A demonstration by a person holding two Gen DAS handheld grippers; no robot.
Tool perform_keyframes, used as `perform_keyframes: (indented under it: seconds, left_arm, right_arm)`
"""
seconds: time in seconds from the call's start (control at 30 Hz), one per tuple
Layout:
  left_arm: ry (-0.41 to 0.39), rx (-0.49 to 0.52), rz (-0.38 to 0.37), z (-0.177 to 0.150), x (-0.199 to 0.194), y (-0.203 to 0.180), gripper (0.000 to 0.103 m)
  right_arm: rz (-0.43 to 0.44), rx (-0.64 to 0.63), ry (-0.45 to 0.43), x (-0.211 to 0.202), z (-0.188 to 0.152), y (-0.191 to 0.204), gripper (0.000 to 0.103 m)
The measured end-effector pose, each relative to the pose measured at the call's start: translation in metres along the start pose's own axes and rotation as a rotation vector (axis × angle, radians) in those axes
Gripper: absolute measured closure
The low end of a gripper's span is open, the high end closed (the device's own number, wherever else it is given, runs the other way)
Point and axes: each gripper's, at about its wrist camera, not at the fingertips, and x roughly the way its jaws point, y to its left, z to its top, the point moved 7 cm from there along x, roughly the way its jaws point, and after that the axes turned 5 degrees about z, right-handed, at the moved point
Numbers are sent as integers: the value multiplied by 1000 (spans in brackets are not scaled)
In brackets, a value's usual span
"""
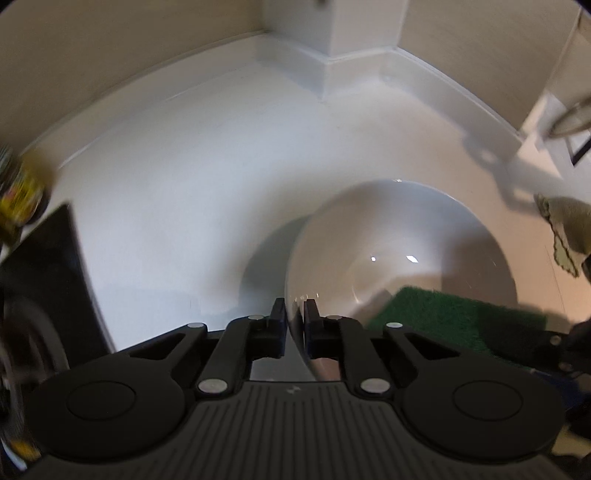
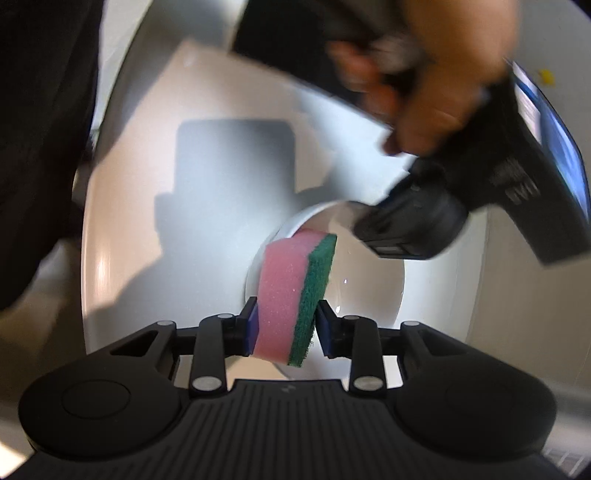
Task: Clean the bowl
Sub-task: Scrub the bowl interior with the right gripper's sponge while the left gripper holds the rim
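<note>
A white bowl [image 1: 399, 236] stands tilted on the white counter. My left gripper [image 1: 294, 314] is shut on its near rim, one finger inside and one outside. My right gripper [image 2: 286, 317] is shut on a pink sponge with a green scouring side [image 2: 291, 291]. It holds the sponge upright over the bowl [image 2: 369, 291]. In the left wrist view the sponge's green face [image 1: 450, 317] lies inside the bowl at the lower right. In the right wrist view a hand [image 2: 443, 74] holds the left gripper's black body [image 2: 410, 229] at the bowl's far rim, where its fingertips are hidden.
The white counter [image 1: 192, 206] runs back to a wall corner with a white post [image 1: 332, 33]. A black object [image 1: 48, 266] and a yellow packet [image 1: 18, 199] sit at the left. A grey-green cloth [image 1: 565, 229] lies at the right, with a metal-rimmed item [image 1: 569, 122] behind it.
</note>
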Motion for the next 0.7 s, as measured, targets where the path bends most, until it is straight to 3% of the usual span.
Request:
perform_keyframes:
  seconds: [0.07,0.17,0.33,0.4,0.47,0.57,0.7]
  left_arm:
    - [-7,-40,12,4,2,5,77]
    - [-15,-170,21,-12,-6,14,74]
    - [-68,-260,56,-40,-28,15,71]
    - [-80,-279,60,-45,-27,13,73]
    - [-69,-289,39,-43,-22,11,90]
    - [-58,-191,63,-30,-16,9,95]
    - [-58,-108,37,-10,-6,8,95]
  right_arm:
    - [-6,-44,32,5,-5,1,75]
    - [4,-43,39,12,5,3,75]
    - [5,-18,18,13,10,6,75]
    - [5,-3,8,14,12,4,75]
    - [9,8,-11,18,16,-1,75]
    - [8,-1,-54,10,22,6,76]
    - [-14,-42,-58,9,24,13,77]
